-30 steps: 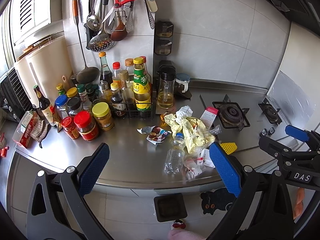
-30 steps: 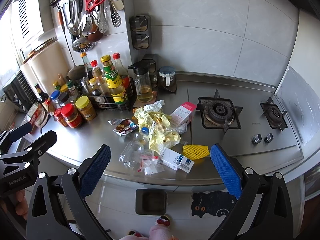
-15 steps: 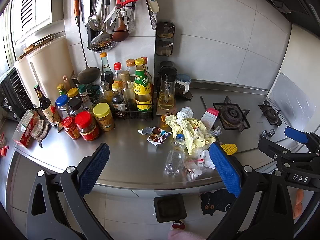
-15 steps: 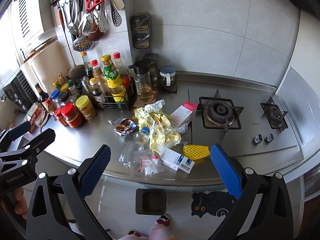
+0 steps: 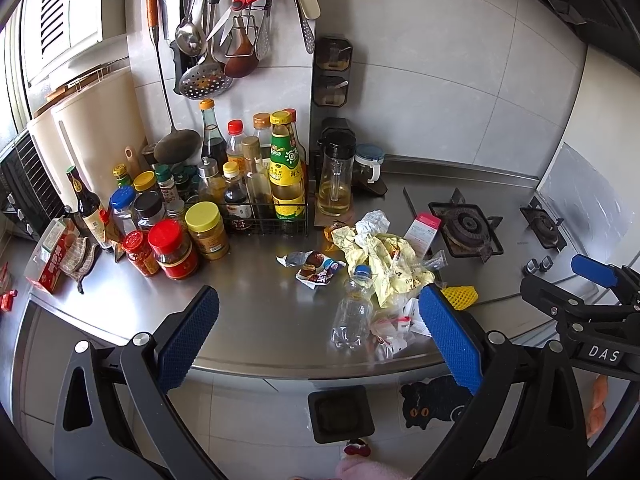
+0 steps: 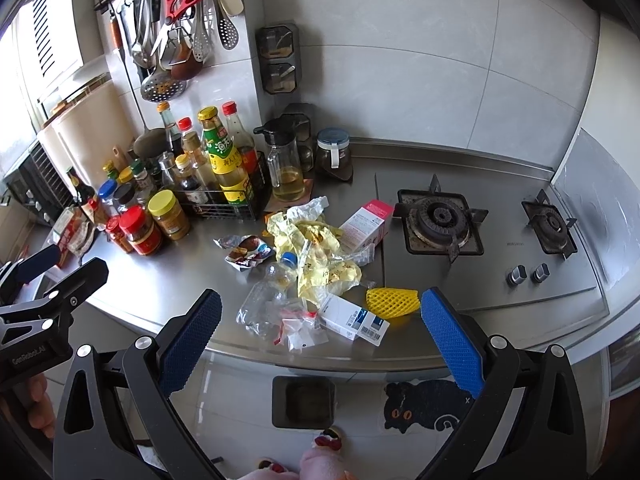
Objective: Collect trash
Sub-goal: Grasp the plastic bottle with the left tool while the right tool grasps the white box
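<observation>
Trash lies heaped on the steel counter, just left of the gas burner. The right gripper and the left gripper both hang spread wide and empty before the counter's edge. Nearest lie a clear plastic bottle, a white carton and yellow foam netting; behind them, crumpled yellow wrapping, perhaps paper. A black bin stands on the floor below.

Sauce bottles and red-lidded jars crowded the steel counter at nine o'clock. Utensils hung at eleven o'clock, and a gas burner sat at three o'clock.
</observation>
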A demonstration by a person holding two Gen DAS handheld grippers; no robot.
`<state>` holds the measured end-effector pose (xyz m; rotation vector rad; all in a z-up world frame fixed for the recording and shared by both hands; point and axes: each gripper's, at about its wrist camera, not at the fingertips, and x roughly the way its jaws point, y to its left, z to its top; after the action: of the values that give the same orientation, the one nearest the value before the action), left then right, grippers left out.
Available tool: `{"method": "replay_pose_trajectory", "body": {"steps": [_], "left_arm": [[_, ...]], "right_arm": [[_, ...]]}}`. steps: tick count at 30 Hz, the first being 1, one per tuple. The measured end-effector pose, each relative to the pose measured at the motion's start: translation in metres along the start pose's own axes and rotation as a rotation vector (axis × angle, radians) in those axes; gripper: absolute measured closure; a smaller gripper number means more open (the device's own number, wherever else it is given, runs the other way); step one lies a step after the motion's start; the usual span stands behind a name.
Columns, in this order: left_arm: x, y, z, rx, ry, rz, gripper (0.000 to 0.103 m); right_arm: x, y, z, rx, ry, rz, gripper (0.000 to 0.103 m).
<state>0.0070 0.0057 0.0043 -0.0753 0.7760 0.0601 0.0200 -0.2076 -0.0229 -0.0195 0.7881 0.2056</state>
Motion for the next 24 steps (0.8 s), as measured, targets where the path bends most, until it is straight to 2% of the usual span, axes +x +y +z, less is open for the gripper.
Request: {"method": "replay_pose_trajectory", "body": {"steps": [6, 9, 12, 16, 21, 24], "left_arm": [[0.015, 0.005, -0.006, 0.001, -0.005, 0.011, 0.008], [0.033, 0.007, -0.012, -0.003, 0.02, -0.009, 0.008], [0.056, 0.005, -0.021, 0.017, 0.065, -0.028, 0.008], [0.087, 0.003, -0.035, 0.035, 0.114, -0.056, 0.008], [0.121, 0.0, -0.049, 0.055, 0.162, -0.073, 0.011], [0.142, -0.003, -0.059, 0.091, 0.19, -0.062, 0.015]], "right_arm": [[0.01, -0.013, -0.002, -0.005, -0.043, -0.021, 0.003], [0.033, -0.029, -0.005, 0.023, 0.012, 0.001, 0.003], [0.061, -0.045, -0.013, 0.043, 0.08, -0.043, 0.003], [0.094, -0.063, -0.027, 0.054, 0.137, -0.049, 0.003], [0.125, -0.058, -0.043, -0.085, 0.147, -0.087, 0.004], [0.142, -0.058, -0.051, -0.143, 0.166, -0.037, 0.013]]}}
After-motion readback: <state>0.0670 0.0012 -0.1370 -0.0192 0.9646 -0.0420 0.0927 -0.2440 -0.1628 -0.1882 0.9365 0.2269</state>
